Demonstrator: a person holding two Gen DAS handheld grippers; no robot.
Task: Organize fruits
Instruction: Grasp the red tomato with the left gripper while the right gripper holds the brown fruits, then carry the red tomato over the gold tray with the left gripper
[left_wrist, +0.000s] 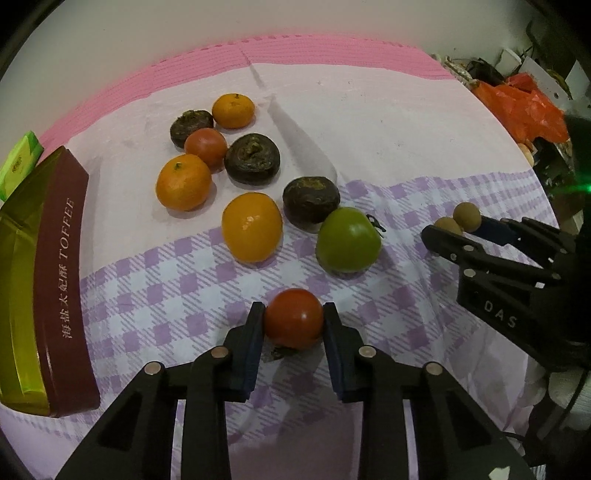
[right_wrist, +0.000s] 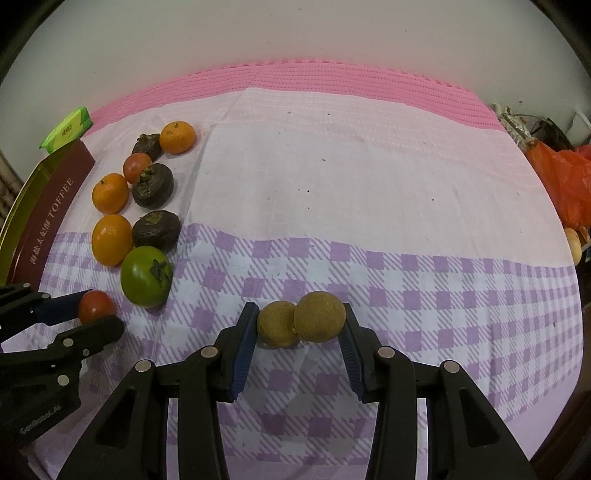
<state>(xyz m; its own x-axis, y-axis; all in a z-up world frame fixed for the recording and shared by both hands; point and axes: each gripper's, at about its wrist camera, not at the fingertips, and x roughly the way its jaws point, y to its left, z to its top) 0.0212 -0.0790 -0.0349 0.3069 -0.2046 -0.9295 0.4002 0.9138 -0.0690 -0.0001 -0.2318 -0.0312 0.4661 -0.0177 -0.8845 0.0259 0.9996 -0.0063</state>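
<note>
My left gripper (left_wrist: 294, 317) is shut on a red tomato (left_wrist: 294, 318), held low over the checked cloth; it also shows in the right wrist view (right_wrist: 96, 305). My right gripper (right_wrist: 300, 323) is shut on two joined brown longans (right_wrist: 301, 322), which also show in the left wrist view (left_wrist: 460, 218). A cluster of fruit lies on the cloth: a green tomato (left_wrist: 348, 239), three oranges (left_wrist: 252, 227), three dark shrivelled fruits (left_wrist: 252, 158) and a second red tomato (left_wrist: 205, 147).
A maroon and gold toffee box (left_wrist: 61, 280) lies along the left edge, with a green packet (left_wrist: 20, 162) behind it. An orange plastic bag (right_wrist: 565, 184) and clutter sit off the right side. The pink mat (right_wrist: 332, 79) runs along the back.
</note>
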